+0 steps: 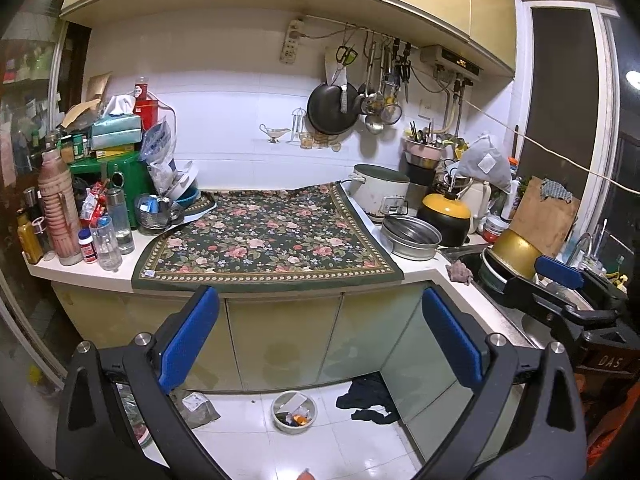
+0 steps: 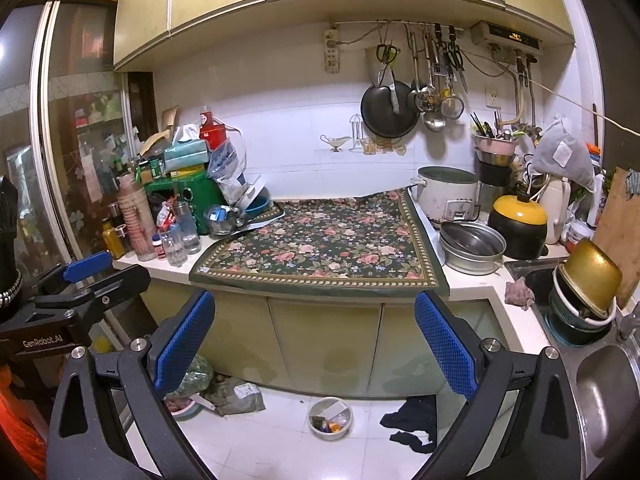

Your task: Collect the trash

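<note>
A small round bin (image 1: 294, 412) with scraps and wrappers stands on the white floor below the counter; it also shows in the right wrist view (image 2: 330, 416). My left gripper (image 1: 320, 336) is open and empty, held above the floor in front of the cabinets. My right gripper (image 2: 314, 338) is open and empty, at a like height. The right gripper shows at the right edge of the left wrist view (image 1: 560, 276), the left gripper at the left edge of the right wrist view (image 2: 86, 266). A dark cloth (image 2: 414, 420) lies on the floor right of the bin.
A floral cloth (image 2: 324, 248) covers the counter. Bottles and boxes (image 2: 172, 200) crowd the left end. Pots (image 2: 472, 246) and a rice cooker (image 2: 448, 196) stand at the right, beside a sink (image 2: 600, 392) with stacked dishes. Bags (image 2: 236, 394) lie on the floor at left.
</note>
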A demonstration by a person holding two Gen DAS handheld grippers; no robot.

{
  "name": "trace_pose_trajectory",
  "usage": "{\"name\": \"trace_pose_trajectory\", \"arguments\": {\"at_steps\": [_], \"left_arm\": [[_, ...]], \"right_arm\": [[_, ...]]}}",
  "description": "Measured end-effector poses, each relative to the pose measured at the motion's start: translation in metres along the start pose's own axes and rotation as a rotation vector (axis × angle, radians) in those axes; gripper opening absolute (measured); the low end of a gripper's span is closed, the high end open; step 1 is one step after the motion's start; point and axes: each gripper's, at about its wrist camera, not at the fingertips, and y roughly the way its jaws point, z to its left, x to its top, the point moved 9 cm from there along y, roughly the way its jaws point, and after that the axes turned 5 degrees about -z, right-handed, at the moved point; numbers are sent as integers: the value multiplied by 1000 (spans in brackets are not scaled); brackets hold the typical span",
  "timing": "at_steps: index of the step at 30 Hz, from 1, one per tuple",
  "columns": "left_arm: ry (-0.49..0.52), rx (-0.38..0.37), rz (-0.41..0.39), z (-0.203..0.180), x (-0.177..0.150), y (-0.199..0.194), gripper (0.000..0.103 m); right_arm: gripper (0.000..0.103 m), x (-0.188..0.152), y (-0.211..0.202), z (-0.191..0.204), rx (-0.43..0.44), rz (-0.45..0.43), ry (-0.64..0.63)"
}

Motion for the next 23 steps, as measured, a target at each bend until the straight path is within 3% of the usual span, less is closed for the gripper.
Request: {"name": "trace_pose_trajectory", "arguments": {"at_steps": [16,23], "left_arm": [[0,13,-8,0,0,0,102],[-5,25,13,2,0,17,102]], "right_arm": [[100,5,7,-4,23,-4,7],[100,6,13,-7,29,1,17]]}}
